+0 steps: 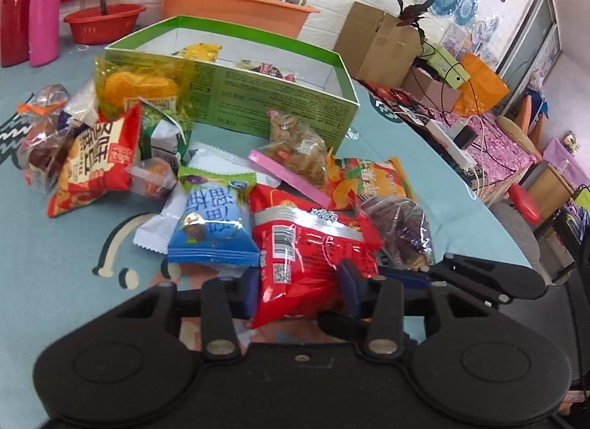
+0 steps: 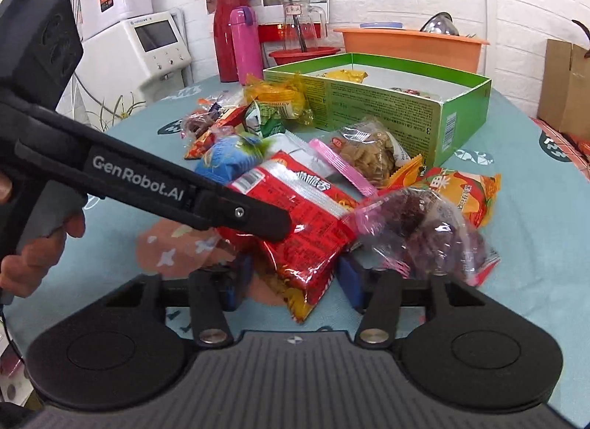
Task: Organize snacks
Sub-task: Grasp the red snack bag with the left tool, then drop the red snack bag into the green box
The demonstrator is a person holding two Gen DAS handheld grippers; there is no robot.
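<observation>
A red snack bag (image 1: 313, 244) (image 2: 302, 215) lies at the near end of a pile of snacks on the light blue tablecloth. My left gripper (image 1: 298, 289) is shut on its near part, blue pads against both sides. The left gripper's upper finger (image 2: 258, 217) lies across the bag in the right wrist view. My right gripper (image 2: 295, 281) straddles the bag's tapered yellow end with narrow gaps at both pads, so it is open. One of its fingers (image 1: 486, 274) shows at the right. Behind the pile stands an open green box (image 1: 276, 97) (image 2: 387, 104) holding a few snacks.
A blue bag (image 1: 214, 229) lies left of the red one and a clear bag of dark fruit (image 2: 424, 229) right of it. A pink bottle (image 1: 44, 12), red bowl (image 1: 103, 23) and orange basin (image 1: 236, 4) line the back. The table edge (image 1: 479, 185) runs along the right.
</observation>
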